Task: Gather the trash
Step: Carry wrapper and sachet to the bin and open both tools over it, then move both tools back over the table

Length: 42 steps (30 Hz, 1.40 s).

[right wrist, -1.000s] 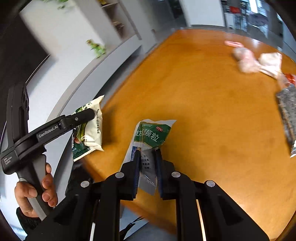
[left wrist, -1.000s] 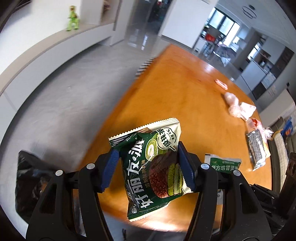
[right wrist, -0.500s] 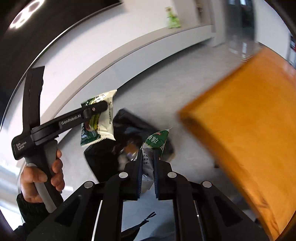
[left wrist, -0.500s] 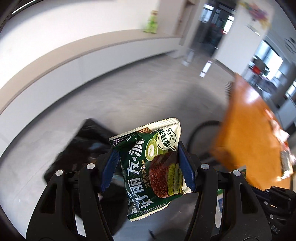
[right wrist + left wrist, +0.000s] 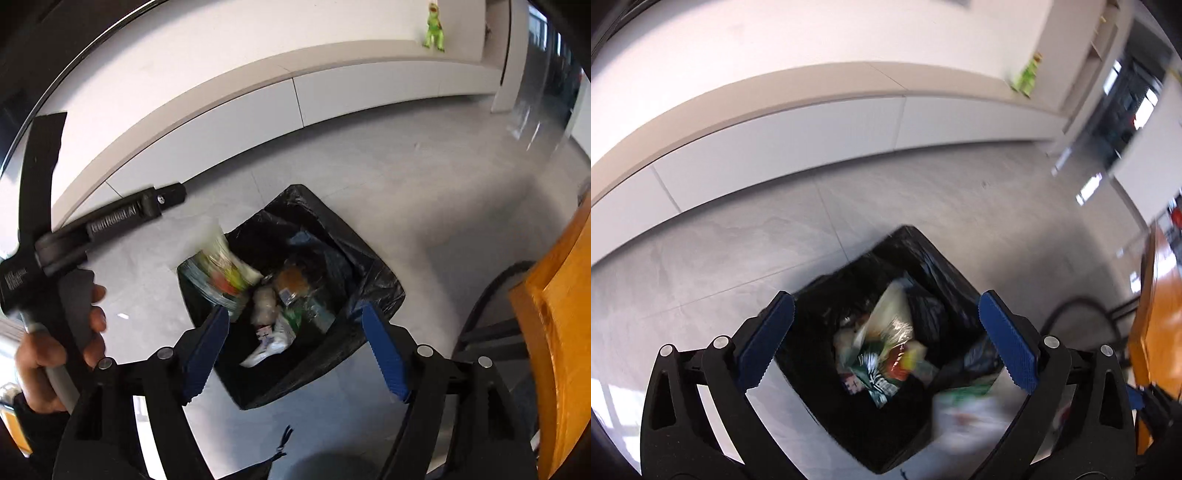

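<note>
Both grippers are right over the bin, pointing steeply down. Nearest the lens in the left wrist view, the left gripper (image 5: 886, 339) has its jaws opening, blue pads spread wide with nothing pressed between them. Same story on the other side: the right gripper (image 5: 295, 343) has its jaws opening too, and its pads grip nothing.

Below them sits the bin, lined with a black trash bag (image 5: 923, 258), on the grey tiled floor (image 5: 738, 251). In the left wrist view the green snack packet (image 5: 879, 380) lies among the wrappers inside the bag, blurred. Just right of it, near the bag's edge, a white and green sachet (image 5: 967, 402) shows as a smear; whether it is in the bag or above it, I cannot tell.

From the right wrist view, a blurred packet (image 5: 218, 273) shows over the bag's left rim, just below the left gripper's outstretched finger, and a person's hand (image 5: 55, 354) wraps that gripper's handle at the left edge. More crumpled wrappers fill the bag.

Off to the right, the orange wooden table (image 5: 554, 332) edges in. Farther back runs a long white cabinet (image 5: 369, 88) with a beige top, and a small green toy figure (image 5: 434, 26) stands on it.
</note>
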Each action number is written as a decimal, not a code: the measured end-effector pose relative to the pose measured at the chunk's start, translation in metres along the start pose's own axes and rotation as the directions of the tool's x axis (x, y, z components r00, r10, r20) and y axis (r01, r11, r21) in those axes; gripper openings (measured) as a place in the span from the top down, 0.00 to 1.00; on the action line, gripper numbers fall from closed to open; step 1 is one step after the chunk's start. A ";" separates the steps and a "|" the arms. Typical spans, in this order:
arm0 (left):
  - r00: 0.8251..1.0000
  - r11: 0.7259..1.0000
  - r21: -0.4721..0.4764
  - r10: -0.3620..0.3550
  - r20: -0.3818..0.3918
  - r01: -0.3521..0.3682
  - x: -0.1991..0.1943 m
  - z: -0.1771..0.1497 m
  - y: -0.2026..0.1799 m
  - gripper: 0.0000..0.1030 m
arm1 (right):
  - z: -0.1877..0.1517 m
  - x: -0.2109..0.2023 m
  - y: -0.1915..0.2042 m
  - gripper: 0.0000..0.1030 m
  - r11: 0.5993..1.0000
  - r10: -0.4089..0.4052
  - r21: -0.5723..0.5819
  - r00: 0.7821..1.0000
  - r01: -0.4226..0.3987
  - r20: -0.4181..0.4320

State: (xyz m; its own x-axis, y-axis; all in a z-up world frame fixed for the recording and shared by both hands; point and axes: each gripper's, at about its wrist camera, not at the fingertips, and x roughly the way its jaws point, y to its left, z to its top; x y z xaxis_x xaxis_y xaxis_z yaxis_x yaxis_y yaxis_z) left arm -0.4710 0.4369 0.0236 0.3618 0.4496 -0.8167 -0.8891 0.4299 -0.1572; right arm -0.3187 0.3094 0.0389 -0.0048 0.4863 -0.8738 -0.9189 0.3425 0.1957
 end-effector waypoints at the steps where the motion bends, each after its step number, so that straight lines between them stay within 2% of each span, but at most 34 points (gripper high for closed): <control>1: 1.000 1.000 -0.009 0.002 0.000 -0.002 0.000 0.001 0.001 0.06 | -0.002 0.000 0.000 0.27 1.000 0.006 -0.006 1.000 -0.006 -0.008; 6: 0.999 1.000 -0.007 -0.017 -0.033 0.017 0.000 -0.001 -0.002 0.06 | -0.010 -0.010 -0.005 0.27 1.000 0.004 0.000 1.000 -0.004 -0.002; 11: 0.997 0.998 0.029 -0.058 -0.058 0.059 0.001 -0.004 -0.023 0.06 | -0.019 -0.023 -0.021 0.27 0.999 0.006 0.034 1.000 -0.007 0.030; 15: 0.990 0.989 0.082 -0.121 -0.068 0.127 -0.005 -0.010 -0.059 0.06 | -0.034 -0.045 -0.051 0.27 0.996 -0.009 0.093 0.998 0.004 0.061; 19: 0.979 0.965 0.177 -0.184 -0.083 0.196 -0.015 -0.017 -0.111 0.06 | -0.051 -0.072 -0.091 0.27 0.984 -0.060 0.175 0.994 0.044 0.086; 26: 0.942 0.892 0.305 -0.297 -0.158 0.333 -0.030 -0.037 -0.207 0.06 | -0.088 -0.119 -0.170 0.27 0.940 -0.159 0.322 0.980 0.113 0.118; 33: 0.897 0.797 0.415 -0.368 -0.244 0.439 -0.043 -0.063 -0.308 0.06 | -0.124 -0.171 -0.251 0.27 0.867 -0.262 0.470 0.954 0.165 0.149; 36: 0.879 0.753 0.455 -0.387 -0.277 0.475 -0.047 -0.076 -0.350 0.06 | -0.140 -0.192 -0.289 0.27 0.823 -0.310 0.536 0.939 0.186 0.150; 42: 0.849 0.667 0.525 -0.399 -0.348 0.529 -0.048 -0.102 -0.429 0.06 | -0.174 -0.233 -0.369 0.27 0.711 -0.399 0.669 0.908 0.217 0.130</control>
State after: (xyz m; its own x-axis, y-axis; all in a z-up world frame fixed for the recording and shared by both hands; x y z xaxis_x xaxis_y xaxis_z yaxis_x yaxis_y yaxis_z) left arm -0.1350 0.1512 0.0735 0.5641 -0.0623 -0.8234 -0.2546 0.9354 -0.2452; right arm -0.0474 -0.0700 0.0932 0.4134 0.4094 -0.8133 -0.3910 0.8865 0.2475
